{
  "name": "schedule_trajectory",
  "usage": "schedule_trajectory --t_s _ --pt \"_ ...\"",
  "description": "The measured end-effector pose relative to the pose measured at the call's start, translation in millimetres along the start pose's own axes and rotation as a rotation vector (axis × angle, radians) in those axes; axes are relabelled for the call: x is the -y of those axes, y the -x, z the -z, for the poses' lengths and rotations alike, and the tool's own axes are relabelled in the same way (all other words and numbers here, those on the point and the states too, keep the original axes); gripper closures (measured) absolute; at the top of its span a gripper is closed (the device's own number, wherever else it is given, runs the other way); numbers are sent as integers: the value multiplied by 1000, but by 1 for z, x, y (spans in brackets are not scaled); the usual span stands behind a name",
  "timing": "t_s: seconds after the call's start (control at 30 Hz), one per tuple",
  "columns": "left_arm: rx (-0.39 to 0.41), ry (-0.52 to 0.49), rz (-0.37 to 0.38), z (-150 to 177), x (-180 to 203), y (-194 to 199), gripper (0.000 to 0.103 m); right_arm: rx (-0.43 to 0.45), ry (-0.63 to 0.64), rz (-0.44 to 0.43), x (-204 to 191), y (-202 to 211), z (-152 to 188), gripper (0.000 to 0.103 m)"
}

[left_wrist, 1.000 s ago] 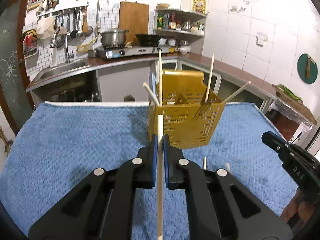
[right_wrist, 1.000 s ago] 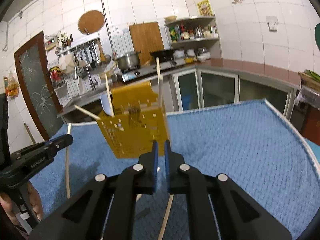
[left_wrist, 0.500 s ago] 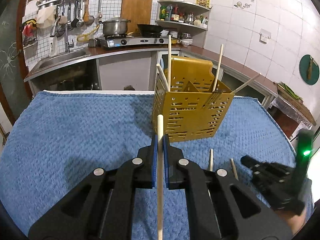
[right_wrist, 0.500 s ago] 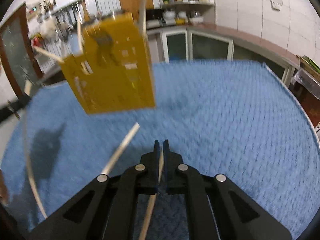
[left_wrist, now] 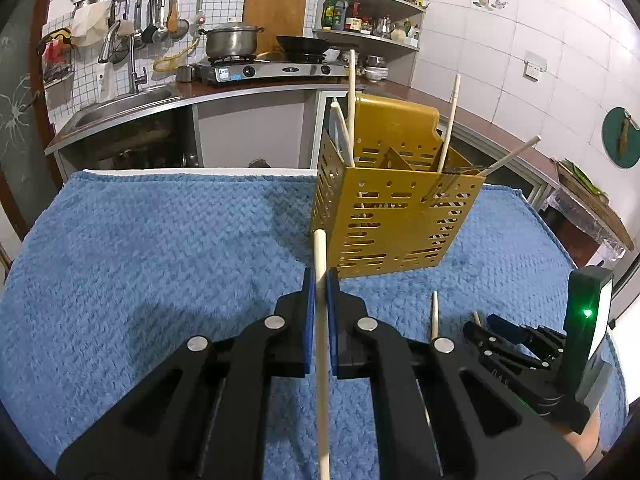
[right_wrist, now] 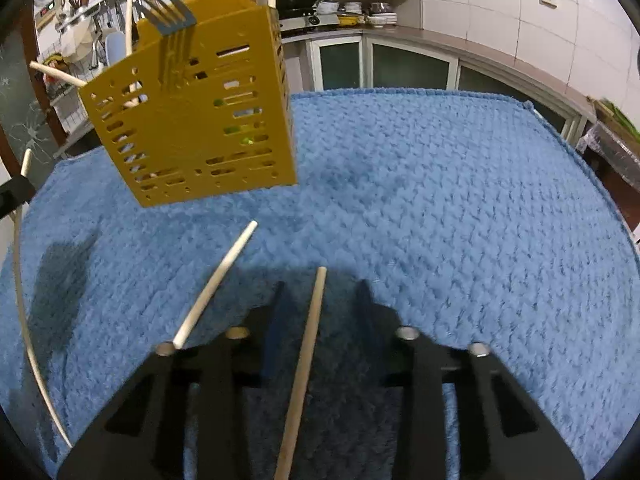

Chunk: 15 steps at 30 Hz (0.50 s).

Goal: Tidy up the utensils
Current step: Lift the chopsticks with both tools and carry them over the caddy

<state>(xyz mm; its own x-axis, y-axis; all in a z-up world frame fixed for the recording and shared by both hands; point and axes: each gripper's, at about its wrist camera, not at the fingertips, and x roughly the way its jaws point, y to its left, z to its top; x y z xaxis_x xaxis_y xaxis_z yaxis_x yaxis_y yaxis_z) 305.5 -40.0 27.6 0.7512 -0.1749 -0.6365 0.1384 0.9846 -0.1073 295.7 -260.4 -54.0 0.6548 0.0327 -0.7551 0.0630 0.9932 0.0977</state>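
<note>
The left tool [left_wrist: 319, 284] is pinching a chopstick [left_wrist: 321, 344] whose near end runs out of the bottom of view. Its tip points at the yellow utensil holder [left_wrist: 390, 216] standing on the blue towel [left_wrist: 160, 248] covering the desk. The right tool [right_wrist: 320, 308] is spread wide over a second chopstick [right_wrist: 306, 360] lying between its fingers, the lower end cut off. A third chopstick [right_wrist: 216, 280] lies beside it. The holder's lower contents are screened by its slotted wall; no writing is legible.

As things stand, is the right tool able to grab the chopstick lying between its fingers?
Probably yes. The right tool is open and straddles the chopstick lying on the blue towel; nothing blocks it, and the other loose chopstick lies outside its fingers.
</note>
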Motion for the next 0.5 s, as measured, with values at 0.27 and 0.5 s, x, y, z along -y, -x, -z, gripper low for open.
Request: schedule_trajectory --t_s 0.27,0.5 --pt "14 -11 12 -6 1 4 98 4 19 -27 -4 13 -18 98" --pt "68 -7 36 -19 2 22 98 167 -62 -199 13 58 -33 98"
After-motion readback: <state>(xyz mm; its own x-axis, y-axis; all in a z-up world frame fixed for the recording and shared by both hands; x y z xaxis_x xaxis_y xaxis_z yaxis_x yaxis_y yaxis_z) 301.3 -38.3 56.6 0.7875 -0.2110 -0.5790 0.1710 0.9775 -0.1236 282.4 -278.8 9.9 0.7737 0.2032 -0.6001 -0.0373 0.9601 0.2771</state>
